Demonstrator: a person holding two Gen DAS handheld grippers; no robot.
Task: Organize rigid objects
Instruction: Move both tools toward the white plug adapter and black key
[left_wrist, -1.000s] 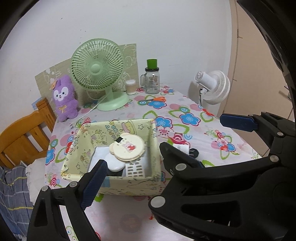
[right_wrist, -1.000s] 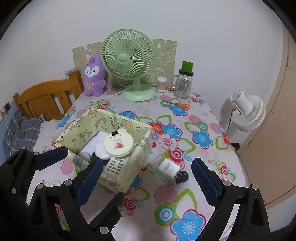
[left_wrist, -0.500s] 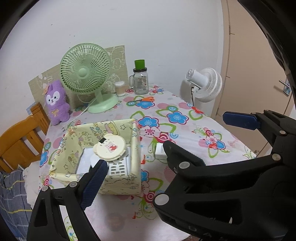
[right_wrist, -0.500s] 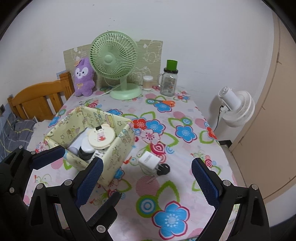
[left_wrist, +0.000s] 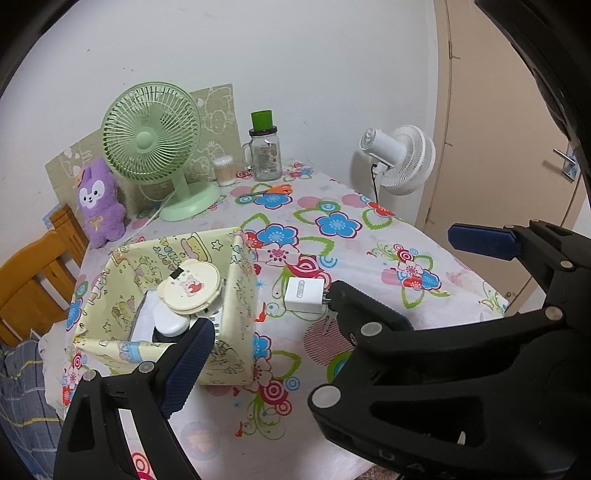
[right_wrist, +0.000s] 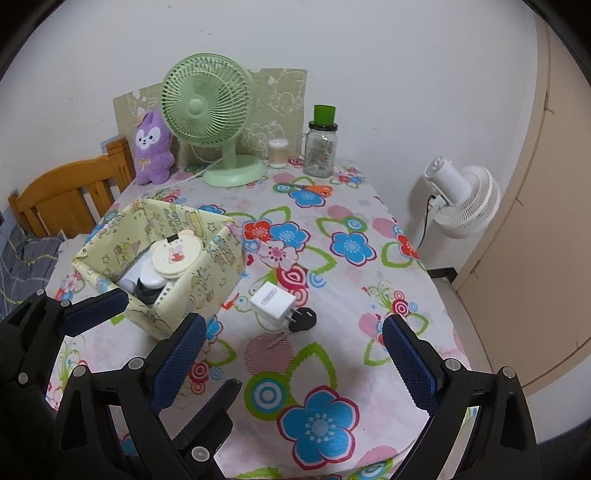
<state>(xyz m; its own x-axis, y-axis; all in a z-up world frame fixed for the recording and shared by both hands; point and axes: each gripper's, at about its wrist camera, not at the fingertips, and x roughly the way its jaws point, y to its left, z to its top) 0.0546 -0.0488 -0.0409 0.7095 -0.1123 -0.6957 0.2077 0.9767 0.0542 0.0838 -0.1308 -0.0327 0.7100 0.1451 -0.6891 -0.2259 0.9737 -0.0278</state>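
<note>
A pale yellow cartoon-print box (right_wrist: 207, 291) (left_wrist: 236, 295) stands on the flowered table, holding a round cream compact (right_wrist: 177, 254) (left_wrist: 190, 288), a white case and other small items. A white plug charger (right_wrist: 272, 302) (left_wrist: 304, 295) lies on the cloth just right of the box, with a small black round thing (right_wrist: 304, 319) against it. My right gripper (right_wrist: 291, 358) is open and empty, above the table's near side. My left gripper (left_wrist: 332, 295) is open and empty; one of its fingers (right_wrist: 96, 310) shows in the right wrist view near the box.
At the back stand a green desk fan (right_wrist: 208, 110), a purple plush (right_wrist: 151, 147), a glass jar with green lid (right_wrist: 320, 146), a swab pot (right_wrist: 277, 152) and orange scissors (right_wrist: 314, 189). A wooden chair (right_wrist: 66, 199) is left; a white fan (right_wrist: 461, 199) and door are right.
Both grippers have drawn back and up from the table, so the box and charger look smaller and farther. The charger is now uncovered in the left wrist view. Both stay open.
</note>
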